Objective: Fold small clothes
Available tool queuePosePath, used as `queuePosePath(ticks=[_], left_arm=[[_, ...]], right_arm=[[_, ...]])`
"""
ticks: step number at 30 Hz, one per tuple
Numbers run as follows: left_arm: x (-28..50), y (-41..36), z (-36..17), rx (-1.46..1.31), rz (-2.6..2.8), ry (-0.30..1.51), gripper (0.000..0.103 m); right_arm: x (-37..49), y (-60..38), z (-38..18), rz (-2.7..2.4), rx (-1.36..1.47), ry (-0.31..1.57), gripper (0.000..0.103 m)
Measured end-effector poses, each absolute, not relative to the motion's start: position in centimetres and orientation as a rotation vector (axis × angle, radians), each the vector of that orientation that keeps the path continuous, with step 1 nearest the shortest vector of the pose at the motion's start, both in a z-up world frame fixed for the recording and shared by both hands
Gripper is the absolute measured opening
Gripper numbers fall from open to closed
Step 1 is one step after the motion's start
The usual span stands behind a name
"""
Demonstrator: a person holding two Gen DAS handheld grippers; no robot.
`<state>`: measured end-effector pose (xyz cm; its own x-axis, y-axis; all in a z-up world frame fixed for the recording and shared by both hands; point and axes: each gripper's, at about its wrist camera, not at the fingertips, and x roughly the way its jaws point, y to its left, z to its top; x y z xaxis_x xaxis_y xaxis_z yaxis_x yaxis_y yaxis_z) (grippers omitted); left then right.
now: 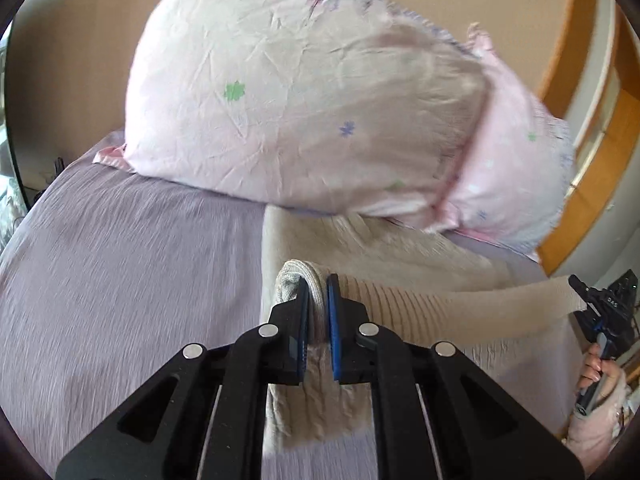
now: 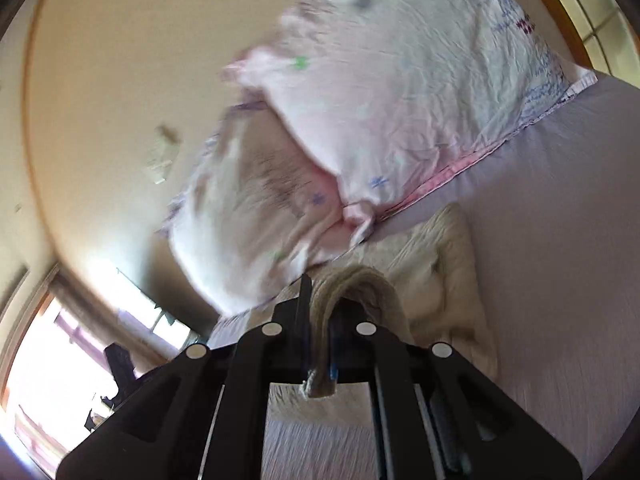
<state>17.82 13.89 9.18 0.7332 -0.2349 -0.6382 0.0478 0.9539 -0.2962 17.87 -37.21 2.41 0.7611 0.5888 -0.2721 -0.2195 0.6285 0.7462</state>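
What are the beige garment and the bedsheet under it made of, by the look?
Beige garment: looks like a soft ribbed knit, matte, perhaps wool or acrylic; fine parallel ribs show where it stretches between the grippers. Bedsheet: thin woven fabric, lilac, matte, with a fine crinkled grain; probably cotton or a blend.

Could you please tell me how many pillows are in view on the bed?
2: a pink pillow stands against the wall, partly overlapping a second pillow beside it, both behind the beige sweater. Others may be hidden.
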Motion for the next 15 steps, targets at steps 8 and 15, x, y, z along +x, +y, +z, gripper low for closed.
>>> queuePosePath(ticks=[8, 15], left_arm=[[29.1, 14.0, 4.0, -0.329, -0.026, 0.87, 0.008], [28.2, 18.9, 5.7, -0.631, -0.082, 0.751, 0.015]], right_arm=[[29.0, -34.6, -4.5, 0.176, 0.913, 0.734, 0.008], [29.3, -32.4, -3.4, 0.199, 0.798, 0.696, 0.042]])
